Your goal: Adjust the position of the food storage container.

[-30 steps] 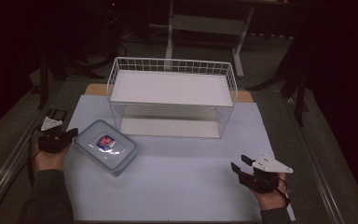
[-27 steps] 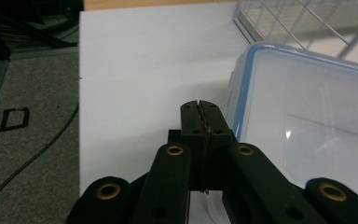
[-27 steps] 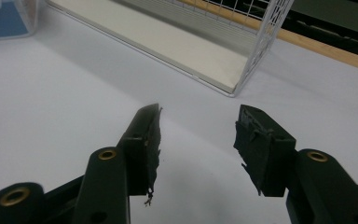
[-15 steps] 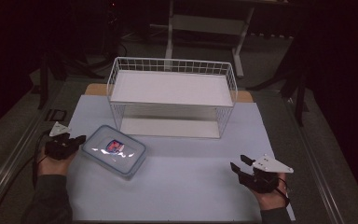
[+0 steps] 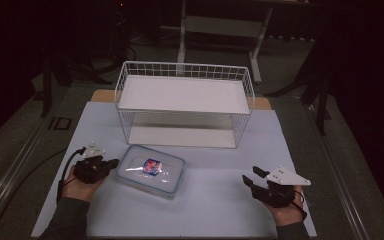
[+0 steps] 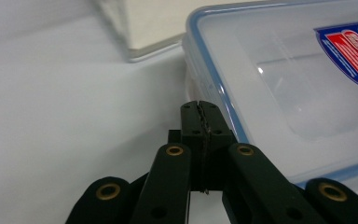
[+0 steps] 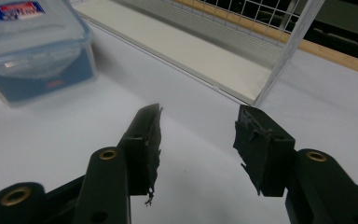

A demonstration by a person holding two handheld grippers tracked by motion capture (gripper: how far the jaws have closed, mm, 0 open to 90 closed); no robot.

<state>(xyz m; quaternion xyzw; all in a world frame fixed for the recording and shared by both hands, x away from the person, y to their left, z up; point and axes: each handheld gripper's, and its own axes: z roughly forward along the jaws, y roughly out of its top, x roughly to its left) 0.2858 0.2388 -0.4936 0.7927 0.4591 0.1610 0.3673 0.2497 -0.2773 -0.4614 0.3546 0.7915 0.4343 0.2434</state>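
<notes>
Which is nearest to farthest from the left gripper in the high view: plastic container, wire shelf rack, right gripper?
1. Plastic container, right beside the shut left gripper.
2. Wire shelf rack, farther back, mid-table.
3. Right gripper, open, across the mat.

We record one clear plastic box (image 5: 151,169), rectangular with rounded corners, its lid on and edged by a blue rim seal. A red-and-blue label sits on the lid, off centre. The box lies flat on the desk (image 5: 215,200), lid up, turned slightly askew. It lies just beside the left claw (image 5: 111,164), on the claw's right; in the left gripper view its blue-rimmed corner (image 6: 223,98) is right at the closed tips, though we cannot tell if they touch. From the right claw (image 5: 252,176) it is well apart, far to the left.
</notes>
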